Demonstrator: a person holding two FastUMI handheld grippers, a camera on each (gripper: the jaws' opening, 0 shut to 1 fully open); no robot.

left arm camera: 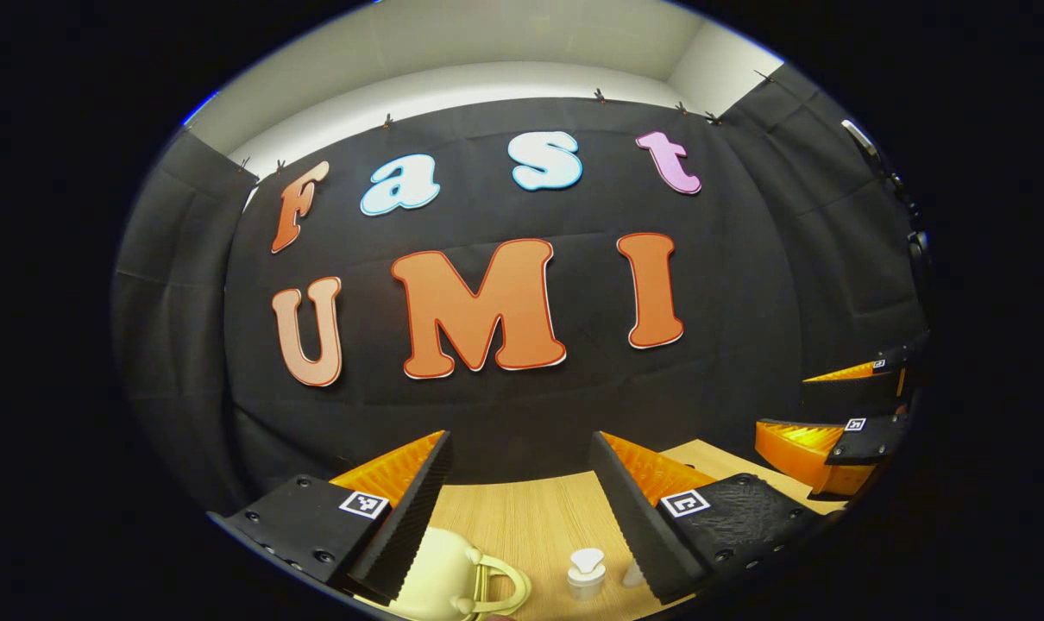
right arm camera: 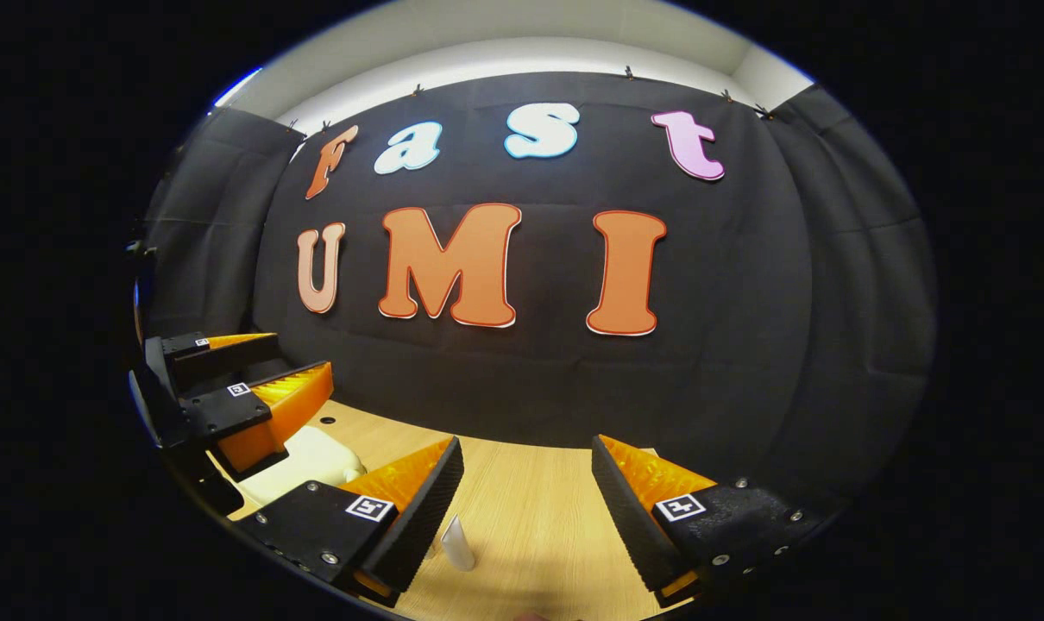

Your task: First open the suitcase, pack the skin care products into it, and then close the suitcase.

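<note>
In the left gripper view, the left gripper [left arm camera: 520, 492] was held above a wooden table [left arm camera: 522, 517], its two fingers spread wide apart with nothing between them. Low in the view, a cream-coloured suitcase [left arm camera: 440, 573] with a looped handle lay on the table, partly hidden under the gripper's left-hand finger. A small white pump bottle [left arm camera: 587, 573] stood on the table in the gap between the fingers, closer to the right-hand one — below them, not touched by either. Just beside that finger, a second pale item showed only as a sliver, too little to identify. At the far right edge of the view, the right gripper [left arm camera: 833, 414] hovered over the table corner, its fingers parted.

In the right gripper view, the right gripper [right arm camera: 526, 496] also had its fingers wide open and empty. A small white tube [right arm camera: 457, 543] lay on the table just beside the left-hand finger. Farther left, the left gripper hovered with parted fingers above the cream suitcase [right arm camera: 311, 461], which rested closed-looking on the table — its far side was hidden.
</note>
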